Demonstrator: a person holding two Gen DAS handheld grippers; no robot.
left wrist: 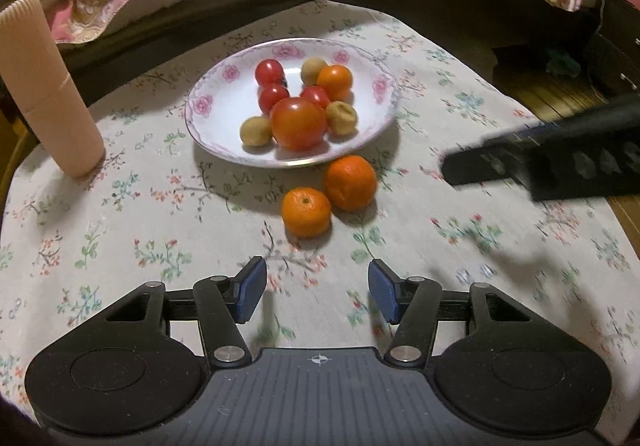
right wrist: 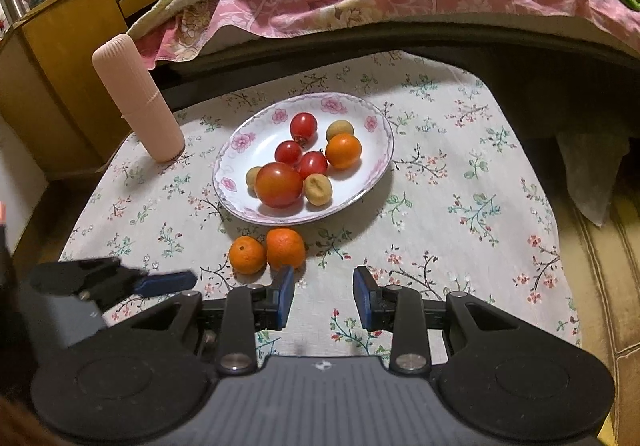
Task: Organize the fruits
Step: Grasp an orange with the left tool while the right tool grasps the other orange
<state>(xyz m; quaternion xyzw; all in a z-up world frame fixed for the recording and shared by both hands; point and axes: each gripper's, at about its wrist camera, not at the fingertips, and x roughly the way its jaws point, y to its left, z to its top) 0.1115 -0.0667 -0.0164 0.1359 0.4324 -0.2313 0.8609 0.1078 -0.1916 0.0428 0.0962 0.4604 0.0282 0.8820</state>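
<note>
Jaws apart, empty; 2 oranges (left wrist: 328,200) beside plate (left wrist: 216,134).

Left gripper (left wrist: 317,292): matte black frame showing two round discs at outer corners, ribbed grey panel sitting centre with small white crosshair mark. Silver screws (left wrist: 229,354) shining at pivot points of angled black link arms. Fingers (left wrist: 253,288) wearing blue pads on inner faces.

Right gripper (right wrist: 324,298): same build showing, black body, ribbed grey panel with white mark, silver pivot screws, blue-padded fingers (right wrist: 285,296). Seen from left camera, appearing as blurred black block with cut-out slots along side.
</note>
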